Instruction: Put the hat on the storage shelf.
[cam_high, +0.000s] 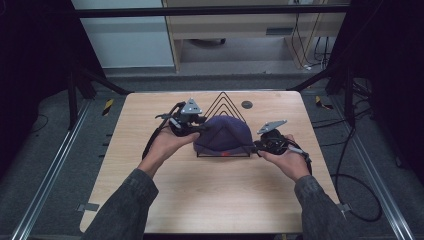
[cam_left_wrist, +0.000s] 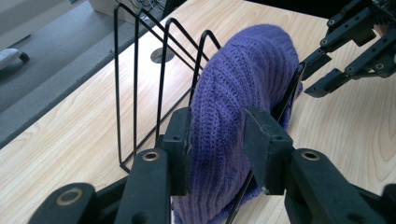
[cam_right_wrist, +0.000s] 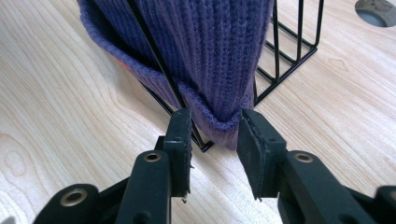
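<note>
**Beanie on the wire rack, a gripper at each end**

Nearest us, our forearms reach in from the table's near edge and converge on the purple knit beanie (cam_high: 223, 134), which sits draped over the front wires of the black wire rack (cam_left_wrist: 140, 79) at mid-table. The right gripper (cam_right_wrist: 214, 133) has its jaws apart, straddling the beanie's lower brim without pinching it. The left gripper (cam_left_wrist: 215, 140) is clamped on the beanie's far-left fold. We judge it best to close squarely on knit alone, clear of the wire, then lift evenly.
</note>
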